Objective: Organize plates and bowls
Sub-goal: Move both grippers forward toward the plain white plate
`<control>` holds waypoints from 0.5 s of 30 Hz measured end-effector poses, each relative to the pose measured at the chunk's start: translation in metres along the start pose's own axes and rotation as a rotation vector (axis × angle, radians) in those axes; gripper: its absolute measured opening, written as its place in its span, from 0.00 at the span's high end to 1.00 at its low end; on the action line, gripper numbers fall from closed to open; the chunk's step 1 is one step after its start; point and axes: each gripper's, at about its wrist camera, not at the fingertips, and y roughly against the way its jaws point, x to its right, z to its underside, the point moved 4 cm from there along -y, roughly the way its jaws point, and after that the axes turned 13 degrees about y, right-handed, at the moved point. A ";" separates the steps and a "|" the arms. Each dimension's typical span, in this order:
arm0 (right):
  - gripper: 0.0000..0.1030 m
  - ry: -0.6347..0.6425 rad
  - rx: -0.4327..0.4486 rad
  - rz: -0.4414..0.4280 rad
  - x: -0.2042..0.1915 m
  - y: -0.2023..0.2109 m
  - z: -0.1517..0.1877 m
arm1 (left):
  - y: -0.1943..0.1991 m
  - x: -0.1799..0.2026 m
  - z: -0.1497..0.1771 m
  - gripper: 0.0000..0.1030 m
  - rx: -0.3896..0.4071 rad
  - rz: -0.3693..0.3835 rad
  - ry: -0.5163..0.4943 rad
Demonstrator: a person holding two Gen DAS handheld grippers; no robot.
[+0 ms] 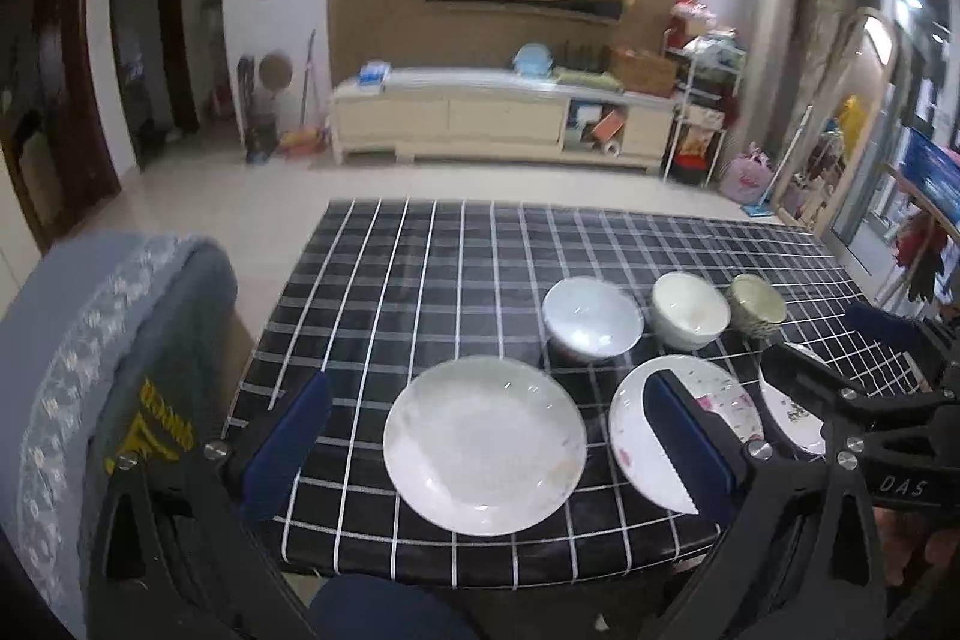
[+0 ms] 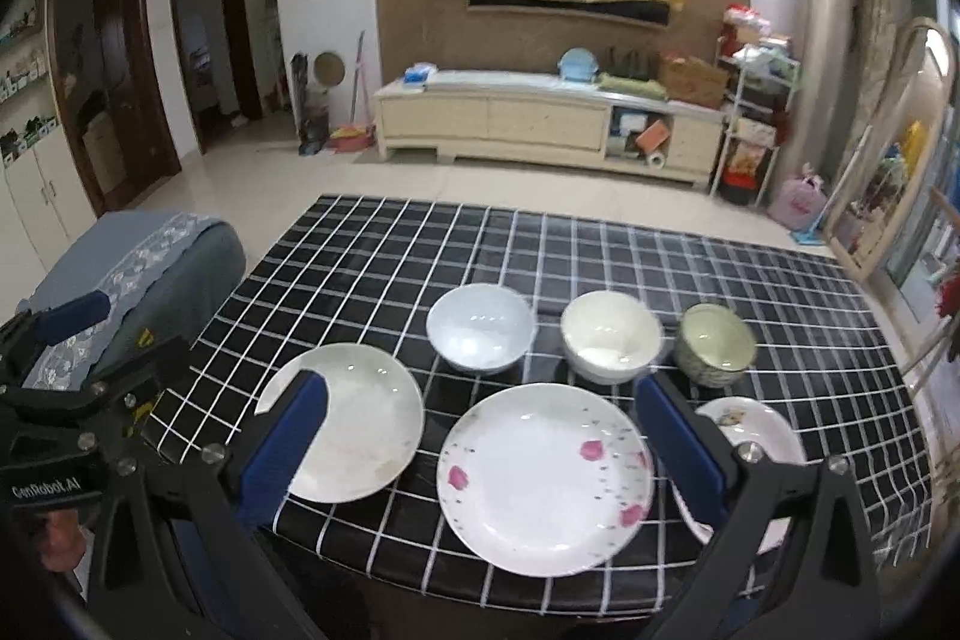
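Three plates lie in a row near the table's front edge: a plain white plate [image 1: 485,442] [image 2: 354,421], a pink-flowered plate [image 2: 545,469] [image 1: 708,400], and a small patterned plate [image 2: 756,430] [image 1: 795,409]. Behind them stand a pale blue bowl [image 1: 591,317] [image 2: 481,328], a cream bowl [image 1: 690,310] [image 2: 611,337] and a small green patterned bowl [image 1: 757,307] [image 2: 714,345]. My left gripper [image 1: 492,451] is open and empty above the white plate. My right gripper [image 2: 486,448] is open and empty above the flowered plate.
The table has a black checked cloth [image 2: 384,256]. A chair with a grey-blue cover [image 1: 120,340] [image 2: 150,256] stands at the table's left. Beyond the table are tiled floor and a cream cabinet [image 2: 540,118].
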 end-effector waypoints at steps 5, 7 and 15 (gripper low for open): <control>0.00 0.009 -0.049 -0.054 -0.013 -0.035 0.000 | -0.036 -0.026 0.002 0.00 -0.085 -0.018 0.054; 0.00 0.015 -0.080 -0.080 -0.020 -0.050 0.000 | -0.050 -0.034 0.005 0.00 -0.122 -0.018 0.066; 0.17 0.044 -0.180 -0.110 -0.040 -0.107 0.006 | -0.105 -0.062 0.018 0.07 -0.233 -0.044 0.112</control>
